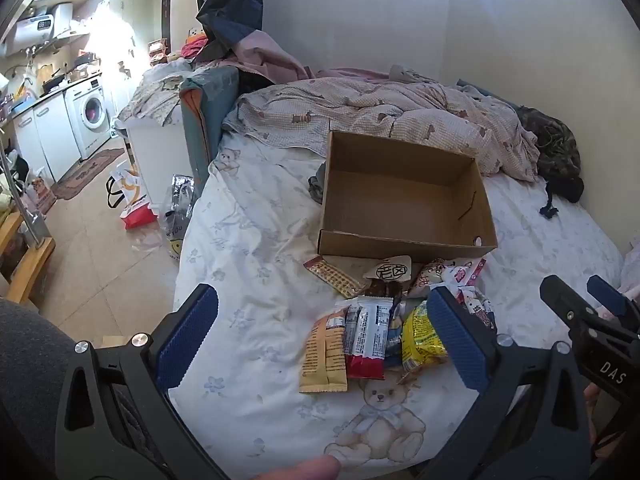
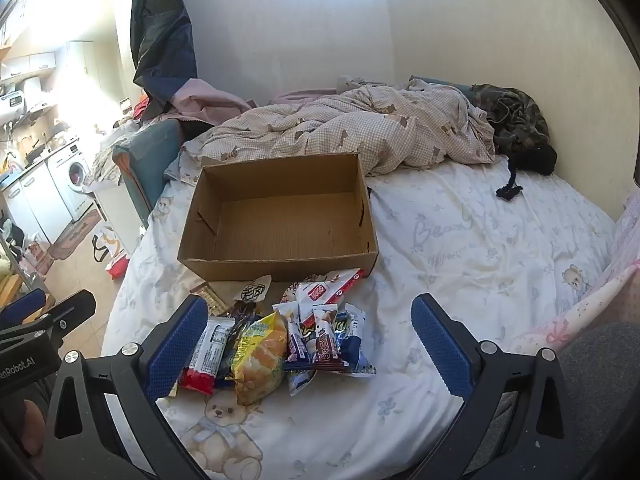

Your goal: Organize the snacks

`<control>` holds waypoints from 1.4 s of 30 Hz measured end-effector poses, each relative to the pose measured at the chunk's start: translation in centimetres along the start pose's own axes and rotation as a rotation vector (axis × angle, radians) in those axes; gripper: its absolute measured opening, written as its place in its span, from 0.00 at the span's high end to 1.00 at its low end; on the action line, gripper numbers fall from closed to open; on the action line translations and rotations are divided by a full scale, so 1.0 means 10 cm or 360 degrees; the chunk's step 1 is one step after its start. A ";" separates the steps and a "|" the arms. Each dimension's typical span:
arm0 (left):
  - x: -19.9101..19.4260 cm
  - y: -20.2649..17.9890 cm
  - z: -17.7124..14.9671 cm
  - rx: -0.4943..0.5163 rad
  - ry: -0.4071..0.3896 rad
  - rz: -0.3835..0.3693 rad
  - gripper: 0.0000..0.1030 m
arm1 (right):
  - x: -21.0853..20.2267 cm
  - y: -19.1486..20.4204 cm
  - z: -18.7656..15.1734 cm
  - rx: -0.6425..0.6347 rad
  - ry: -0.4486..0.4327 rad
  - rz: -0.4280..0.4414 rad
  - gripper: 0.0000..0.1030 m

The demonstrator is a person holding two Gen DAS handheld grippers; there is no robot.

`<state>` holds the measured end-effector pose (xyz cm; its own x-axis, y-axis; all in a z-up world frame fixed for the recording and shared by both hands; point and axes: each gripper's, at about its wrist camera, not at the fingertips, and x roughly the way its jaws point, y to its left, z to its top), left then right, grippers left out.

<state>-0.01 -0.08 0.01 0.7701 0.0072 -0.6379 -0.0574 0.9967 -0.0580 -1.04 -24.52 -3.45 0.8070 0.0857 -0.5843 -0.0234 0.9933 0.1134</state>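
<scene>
Snacks lie heaped on the bed, just before the empty box — nearer the right gripper; both it and the left gripper gape, holding nothing.

Bright daylight glare upper left, both views; fisheye bend + dark corners; pics sharp.
</scene>
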 end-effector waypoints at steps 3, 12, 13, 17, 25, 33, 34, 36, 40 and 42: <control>-0.01 -0.02 -0.01 -0.0006 0.0004 -0.0012 0.00 | 0.01 0.00 0.00 -0.0005 0.0005 -0.0007 0.00; 0.00 0.01 0.01 -0.0015 0.0014 -0.0008 0.00 | 0.02 0.02 0.00 -0.0010 0.0010 -0.0005 0.00; 0.00 0.01 0.02 -0.0014 0.0016 -0.0008 0.00 | 0.02 0.02 0.00 -0.0013 0.0009 -0.0004 0.00; 0.00 0.02 0.00 -0.0016 0.0016 -0.0010 0.00 | 0.02 0.02 0.00 -0.0006 0.0014 -0.0004 0.00; -0.01 0.00 -0.01 -0.0015 0.0015 -0.0008 0.00 | -0.01 0.00 0.02 -0.0008 0.0014 -0.0009 0.00; 0.00 0.00 0.00 -0.0016 0.0015 -0.0008 0.00 | 0.01 0.00 0.01 -0.0005 0.0016 -0.0008 0.00; 0.00 0.00 0.00 -0.0016 0.0016 -0.0008 0.00 | 0.01 0.00 0.01 -0.0006 0.0016 -0.0008 0.00; -0.01 0.00 0.00 -0.0016 0.0016 -0.0007 0.00 | 0.01 0.01 0.01 -0.0004 0.0017 -0.0008 0.00; 0.00 0.00 0.00 -0.0014 0.0014 -0.0007 0.00 | 0.01 0.01 0.01 -0.0004 0.0017 -0.0011 0.00; 0.00 0.01 0.00 -0.0016 0.0015 -0.0009 0.00 | 0.02 0.01 0.01 -0.0002 0.0018 -0.0011 0.00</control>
<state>-0.04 -0.03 0.05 0.7644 0.0009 -0.6447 -0.0597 0.9958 -0.0694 -0.85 -24.42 -3.49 0.8006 0.0796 -0.5939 -0.0185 0.9939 0.1083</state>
